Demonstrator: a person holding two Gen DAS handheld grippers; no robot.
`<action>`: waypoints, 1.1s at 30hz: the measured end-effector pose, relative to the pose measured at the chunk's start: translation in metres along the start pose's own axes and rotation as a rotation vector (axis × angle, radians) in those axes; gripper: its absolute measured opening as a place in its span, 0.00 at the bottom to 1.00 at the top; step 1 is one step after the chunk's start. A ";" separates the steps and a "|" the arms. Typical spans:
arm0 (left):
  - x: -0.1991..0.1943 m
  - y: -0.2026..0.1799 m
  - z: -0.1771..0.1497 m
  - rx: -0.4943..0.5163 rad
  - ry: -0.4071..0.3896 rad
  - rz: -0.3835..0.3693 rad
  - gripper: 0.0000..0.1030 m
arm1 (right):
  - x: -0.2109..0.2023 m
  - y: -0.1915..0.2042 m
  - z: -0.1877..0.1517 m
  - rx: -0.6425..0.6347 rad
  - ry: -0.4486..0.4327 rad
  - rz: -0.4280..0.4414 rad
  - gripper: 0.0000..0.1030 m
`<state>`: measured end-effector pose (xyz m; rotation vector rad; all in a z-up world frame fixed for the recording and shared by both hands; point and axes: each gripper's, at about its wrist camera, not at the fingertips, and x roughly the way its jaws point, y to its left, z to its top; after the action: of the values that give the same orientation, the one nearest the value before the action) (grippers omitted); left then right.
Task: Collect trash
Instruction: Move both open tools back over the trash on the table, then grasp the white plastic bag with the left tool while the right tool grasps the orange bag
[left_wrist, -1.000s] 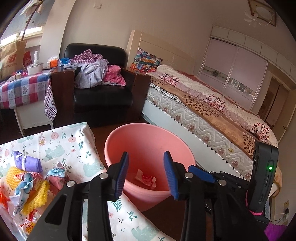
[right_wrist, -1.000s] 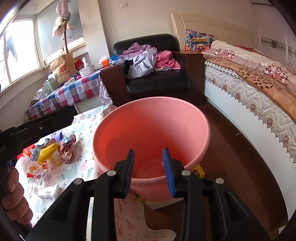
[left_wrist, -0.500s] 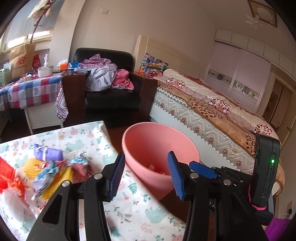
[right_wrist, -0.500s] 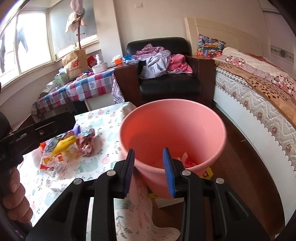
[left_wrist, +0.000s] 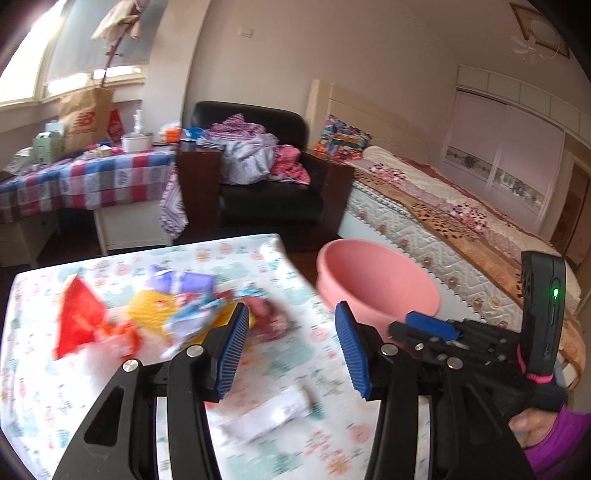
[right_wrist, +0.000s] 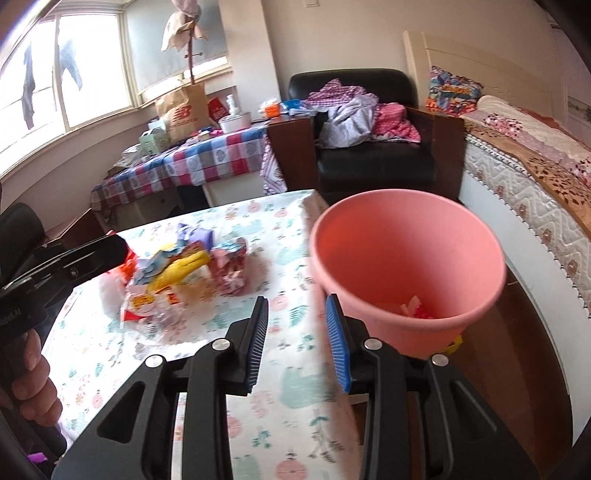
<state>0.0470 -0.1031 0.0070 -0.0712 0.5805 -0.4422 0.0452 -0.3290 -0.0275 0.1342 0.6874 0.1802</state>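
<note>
A pile of trash wrappers in red, yellow, purple and pink lies on the table with the patterned cloth; it also shows in the right wrist view. A white wrapper lies nearer me. A pink bucket stands off the table's right edge with some scraps inside; it shows in the left wrist view too. My left gripper is open and empty above the table, right of the pile. My right gripper is open and empty over the table edge beside the bucket.
A black armchair heaped with clothes stands behind the table. A bed runs along the right. A side table with a checked cloth holds boxes and a paper bag. Wooden floor lies between bucket and bed.
Both grippers have swung left and back from the bucket toward the table. The trash pile has come into the middle of both views. Both grippers have stayed open and empty.
</note>
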 end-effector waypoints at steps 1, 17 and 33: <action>-0.005 0.007 -0.003 -0.001 -0.001 0.020 0.49 | 0.001 0.004 -0.002 -0.005 0.006 0.010 0.32; -0.051 0.096 -0.058 -0.097 0.061 0.251 0.49 | 0.017 0.043 -0.016 -0.054 0.088 0.114 0.32; -0.016 0.151 -0.055 -0.299 0.118 0.319 0.49 | 0.023 0.049 -0.021 -0.089 0.114 0.143 0.32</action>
<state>0.0633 0.0436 -0.0589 -0.2352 0.7570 -0.0470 0.0435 -0.2745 -0.0491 0.0884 0.7827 0.3571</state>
